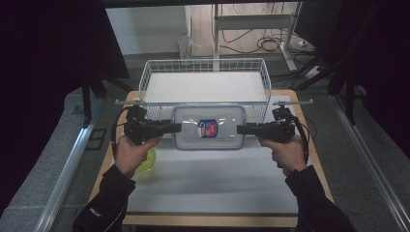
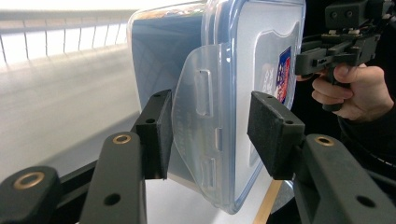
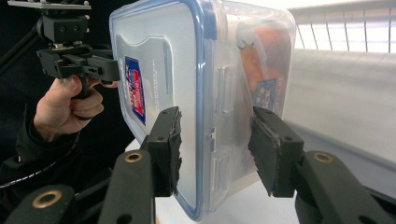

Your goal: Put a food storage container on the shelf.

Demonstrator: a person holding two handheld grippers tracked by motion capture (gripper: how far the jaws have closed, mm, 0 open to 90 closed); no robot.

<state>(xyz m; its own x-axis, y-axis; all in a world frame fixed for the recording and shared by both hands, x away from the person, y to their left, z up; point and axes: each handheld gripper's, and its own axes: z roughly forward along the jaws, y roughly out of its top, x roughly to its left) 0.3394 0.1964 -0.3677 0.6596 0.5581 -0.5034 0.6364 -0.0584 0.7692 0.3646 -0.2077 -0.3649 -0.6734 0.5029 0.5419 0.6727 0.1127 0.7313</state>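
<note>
One clear plastic food container (image 1: 209,127) with a blue-rimmed snap lid sits between the two grippers, just in front of the near wall of a single white wire basket (image 1: 205,82). In the high view it appears at the middle of the table (image 1: 212,179), its lid up and a red and blue label at the lid's centre.

The left gripper (image 1: 175,127) meets the container's left end and the right gripper (image 1: 240,129) meets its right end, each held in one hand. In the left gripper view the two black fingers (image 2: 156,133) straddle the container's side latch flap (image 2: 203,121): the left pad lies against or just beside the flap, while the right pad stands a little apart from the lid face, so the fingers are partly open and not clamped. In the right gripper view the two fingers (image 3: 166,147) bracket the other end of the container (image 3: 205,93), one pad touching the lid edge and the other close against the body side; whether they squeeze it I cannot tell.

Whether the container rests on the table or is lifted off it I cannot tell.

One yellow-green bowl (image 1: 149,164) sits on the table at the near left, partly under the left hand (image 1: 133,153). The right hand (image 1: 286,150) grips its handle near the table's right edge.
</note>
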